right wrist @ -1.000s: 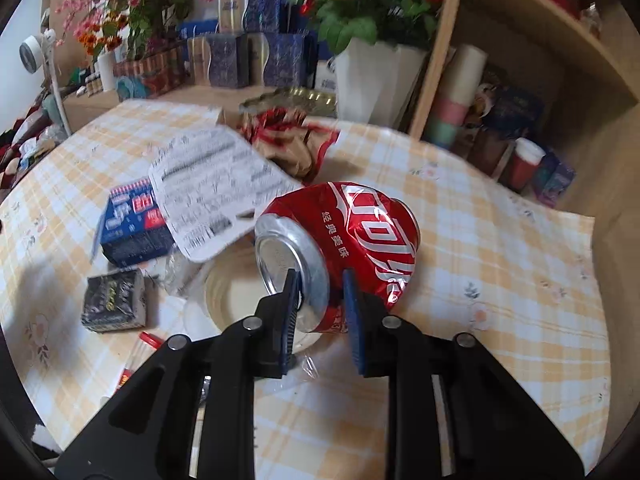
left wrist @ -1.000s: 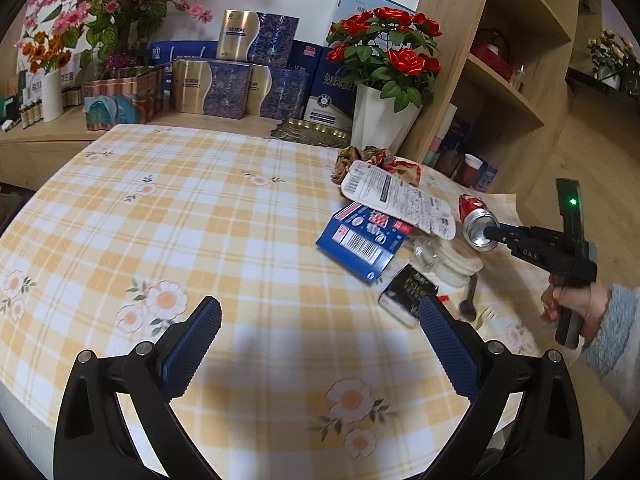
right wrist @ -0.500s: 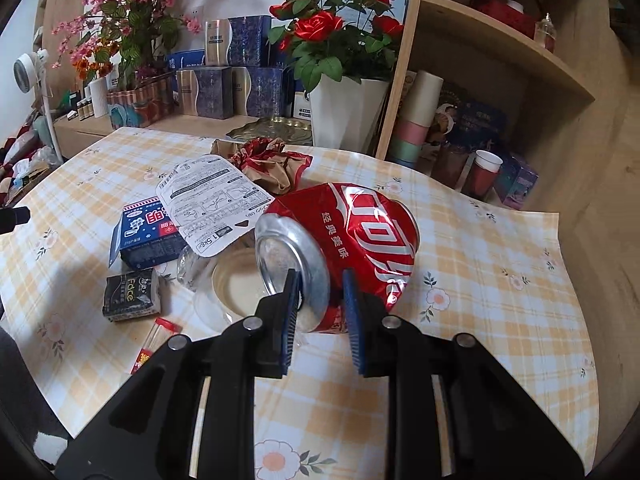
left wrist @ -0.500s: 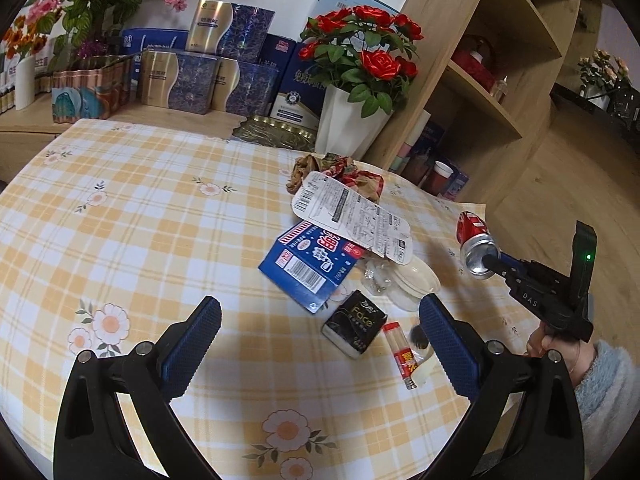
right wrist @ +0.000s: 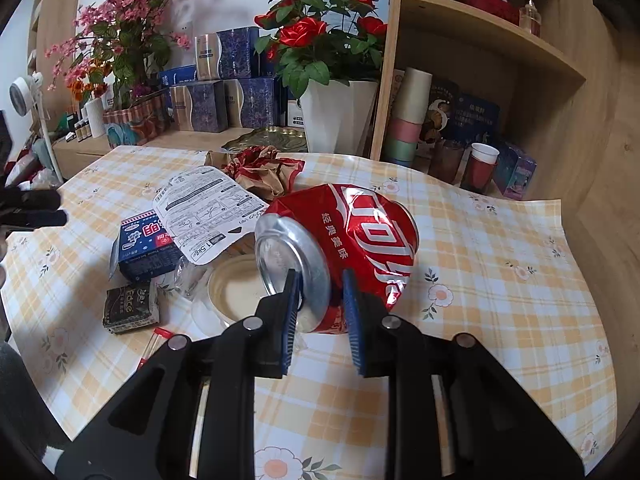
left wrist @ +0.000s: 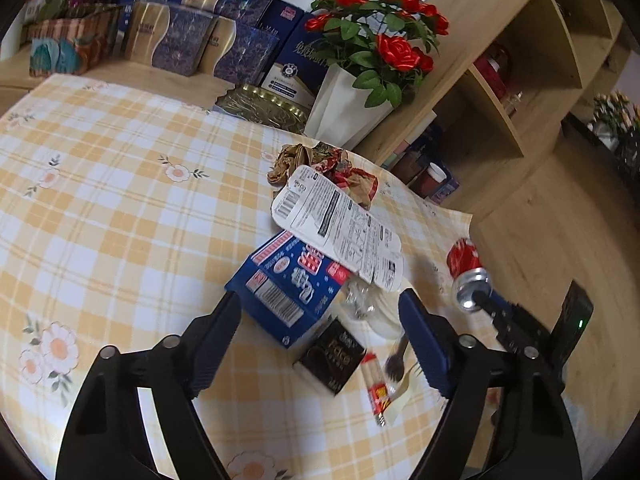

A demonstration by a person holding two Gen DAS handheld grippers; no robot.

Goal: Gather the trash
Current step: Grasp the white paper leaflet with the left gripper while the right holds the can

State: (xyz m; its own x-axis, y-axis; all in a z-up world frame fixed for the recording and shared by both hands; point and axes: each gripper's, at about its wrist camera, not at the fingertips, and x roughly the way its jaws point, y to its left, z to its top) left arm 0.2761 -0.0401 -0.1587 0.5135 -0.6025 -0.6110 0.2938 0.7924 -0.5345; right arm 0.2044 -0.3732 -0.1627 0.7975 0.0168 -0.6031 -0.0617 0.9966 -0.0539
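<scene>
A heap of trash lies on the checked tablecloth [left wrist: 120,208]: a blue carton [left wrist: 288,280], a white printed packet [left wrist: 340,224], a crumpled red-brown wrapper [left wrist: 340,172], a small black packet [left wrist: 336,356], a red-and-white sachet [left wrist: 376,388] and a white bowl [right wrist: 236,288]. My left gripper [left wrist: 318,300] hangs just above the heap. Its jaws are closing, with the blue carton between them and the pads not pressing on it. My right gripper [right wrist: 320,280] is shut on the rim end of a crushed red can [right wrist: 360,232], held above the table to the right of the heap.
A white vase of red roses [left wrist: 344,108] and a gold tray [left wrist: 264,106] stand behind the heap. Blue and gold boxes [left wrist: 192,36] line the back ledge. A wooden shelf unit [left wrist: 500,120] with cups rises at the right, beside the table's edge.
My left gripper has moved in over the trash heap and its jaws have narrowed around the blue carton. The right gripper, still holding the can, drew back a little from the heap.
</scene>
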